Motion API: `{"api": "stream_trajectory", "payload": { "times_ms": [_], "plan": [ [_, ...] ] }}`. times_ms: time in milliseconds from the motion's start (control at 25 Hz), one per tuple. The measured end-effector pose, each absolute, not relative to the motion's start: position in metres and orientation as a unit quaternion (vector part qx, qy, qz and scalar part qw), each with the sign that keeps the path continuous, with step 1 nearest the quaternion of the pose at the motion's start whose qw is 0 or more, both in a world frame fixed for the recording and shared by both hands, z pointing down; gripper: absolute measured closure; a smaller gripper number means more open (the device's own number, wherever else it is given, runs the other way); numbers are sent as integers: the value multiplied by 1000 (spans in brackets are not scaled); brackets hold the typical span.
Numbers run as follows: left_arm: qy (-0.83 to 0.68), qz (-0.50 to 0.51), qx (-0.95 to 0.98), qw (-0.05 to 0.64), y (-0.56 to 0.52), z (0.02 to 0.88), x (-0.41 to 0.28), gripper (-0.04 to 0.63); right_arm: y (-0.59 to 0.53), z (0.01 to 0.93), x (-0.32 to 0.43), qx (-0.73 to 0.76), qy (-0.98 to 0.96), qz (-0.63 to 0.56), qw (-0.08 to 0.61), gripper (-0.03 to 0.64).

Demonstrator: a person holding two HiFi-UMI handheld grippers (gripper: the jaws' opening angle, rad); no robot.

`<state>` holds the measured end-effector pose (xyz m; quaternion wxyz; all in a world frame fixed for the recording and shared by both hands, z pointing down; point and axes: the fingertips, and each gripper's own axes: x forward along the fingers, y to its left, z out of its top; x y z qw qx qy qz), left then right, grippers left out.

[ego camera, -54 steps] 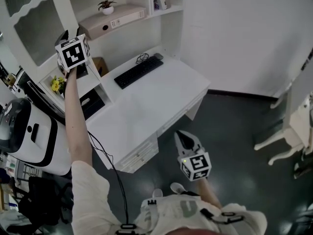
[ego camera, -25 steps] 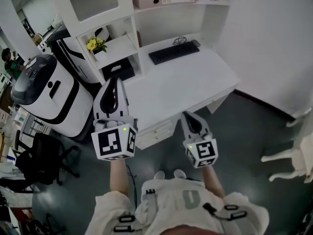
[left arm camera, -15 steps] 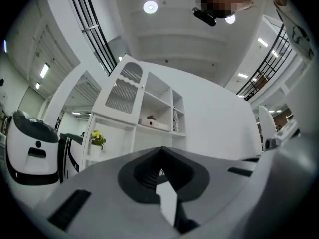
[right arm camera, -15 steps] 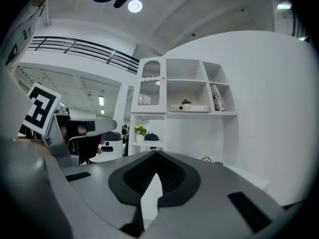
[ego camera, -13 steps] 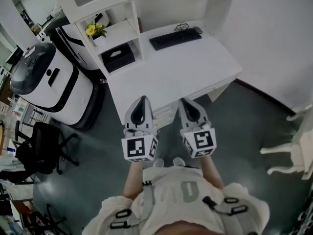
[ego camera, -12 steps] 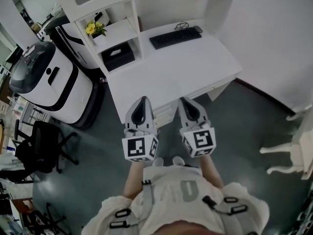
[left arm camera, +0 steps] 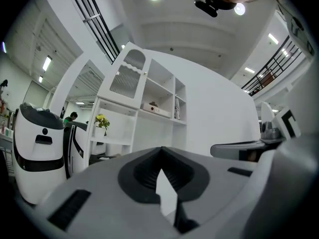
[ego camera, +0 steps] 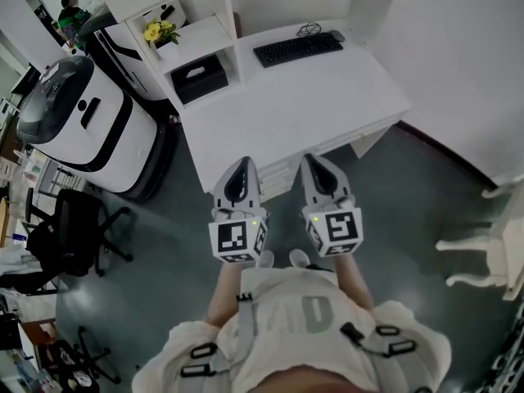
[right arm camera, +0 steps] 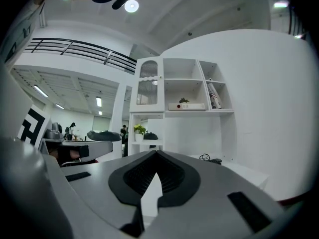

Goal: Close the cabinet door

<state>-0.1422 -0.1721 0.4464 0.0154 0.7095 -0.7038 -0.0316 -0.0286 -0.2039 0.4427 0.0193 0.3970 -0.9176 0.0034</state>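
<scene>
Two grippers sit side by side in the head view, left gripper (ego camera: 241, 166) and right gripper (ego camera: 313, 164), pointing at the white desk's (ego camera: 327, 105) front edge; a keyboard (ego camera: 296, 48) lies along its back edge, and the cubbies at its left edge hold a black box (ego camera: 196, 79) and yellow flowers (ego camera: 152, 31). The left gripper view shows its fingers pressed together on nothing, with the cabinet door (left arm camera: 124, 78) lying flush in the hutch's top left corner. The right gripper view shows fingers likewise met and empty, and beside the door the open shelf holds a flat box (right arm camera: 188, 106) and leaning books (right arm camera: 213, 94).
</scene>
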Motion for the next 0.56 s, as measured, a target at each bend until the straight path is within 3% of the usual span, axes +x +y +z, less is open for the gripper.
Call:
{"api": "stream_trajectory", "payload": {
  "times_ms": [560],
  "plan": [
    [-730, -34, 682, 30, -165, 455, -161, 591, -205, 445, -24, 394, -919, 4, 23, 612]
  ]
}}
